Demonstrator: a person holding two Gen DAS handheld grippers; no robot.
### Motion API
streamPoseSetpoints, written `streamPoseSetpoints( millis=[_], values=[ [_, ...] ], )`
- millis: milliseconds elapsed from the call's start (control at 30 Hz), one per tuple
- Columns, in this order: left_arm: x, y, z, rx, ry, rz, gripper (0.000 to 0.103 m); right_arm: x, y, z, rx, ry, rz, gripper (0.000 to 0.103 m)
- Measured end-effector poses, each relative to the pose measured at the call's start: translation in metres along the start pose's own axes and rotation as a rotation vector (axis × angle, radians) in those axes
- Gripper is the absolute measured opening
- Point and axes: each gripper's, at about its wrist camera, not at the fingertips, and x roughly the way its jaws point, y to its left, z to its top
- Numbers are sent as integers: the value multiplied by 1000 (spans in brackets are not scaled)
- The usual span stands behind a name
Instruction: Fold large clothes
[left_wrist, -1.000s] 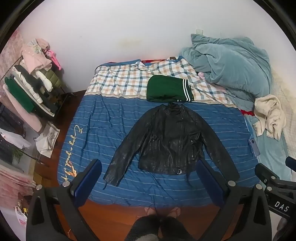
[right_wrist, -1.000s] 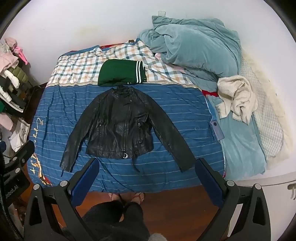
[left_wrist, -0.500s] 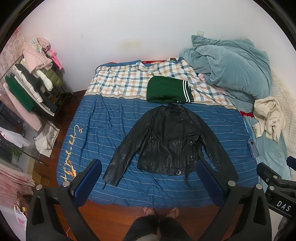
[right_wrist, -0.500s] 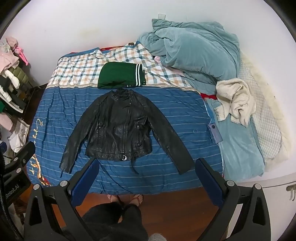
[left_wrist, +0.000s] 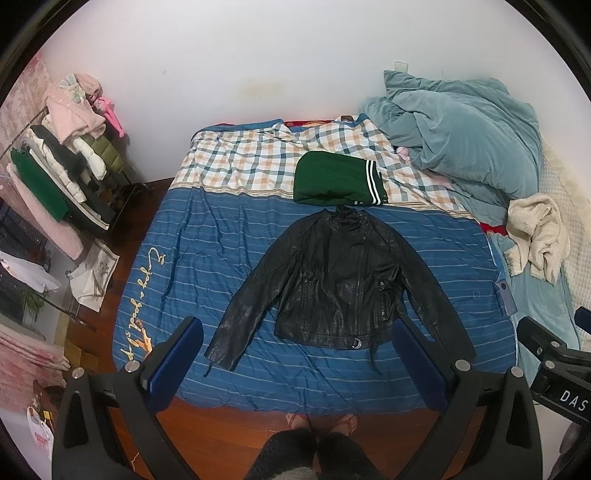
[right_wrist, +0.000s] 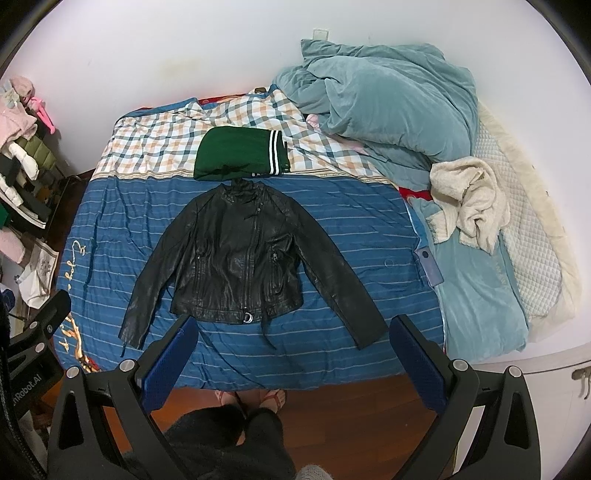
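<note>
On the blue striped bedspread below me lies the black leather jacket, spread flat with its front up, collar toward the wall and both sleeves angled out and down toward the foot of the bed. Its hem with a metal ring buckle faces me. Just beyond the collar, touching it, sits a folded dark green garment with white stripes on the checked part of the cover. A heap of teal quilt fills the far right corner, and a crumpled cream towel rests beside it.

My left gripper hangs above the foot of the bed, its blue-padded jaws spread wide and holding nothing. My right gripper hangs alongside, jaws equally wide apart and empty; the jacket shows between its pads, well apart from them. A rack of clothes stands at the left wall, and bare feet in sandals show on the wooden floor.
</note>
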Motion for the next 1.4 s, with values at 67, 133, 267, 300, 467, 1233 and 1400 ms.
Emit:
streamPoseSetpoints(
  millis=[67,133,267,300,467,1233,1400],
  values=[
    [-2,0,2,-2,0,1,103,-1,0,4,-4,1,1,103],
    [1,1,1,-2,-1,1,103,0,1,6,-7,0,3,103],
    [2,3,0,-4,4,3,103,0,3,8,-10,-2,6,103],
    [1,4,1,-4,2,4,103,0,4,9,-10,-2,6,103],
    [6,7,-2,-7,0,5,103,1,4,10,-11,-2,9,103],
    [11,11,-5,4,-2,16,103,6,18,6,-16,-2,20,103],
    [9,11,-5,11,-12,12,103,6,19,6,-16,-2,20,103]
  ],
)
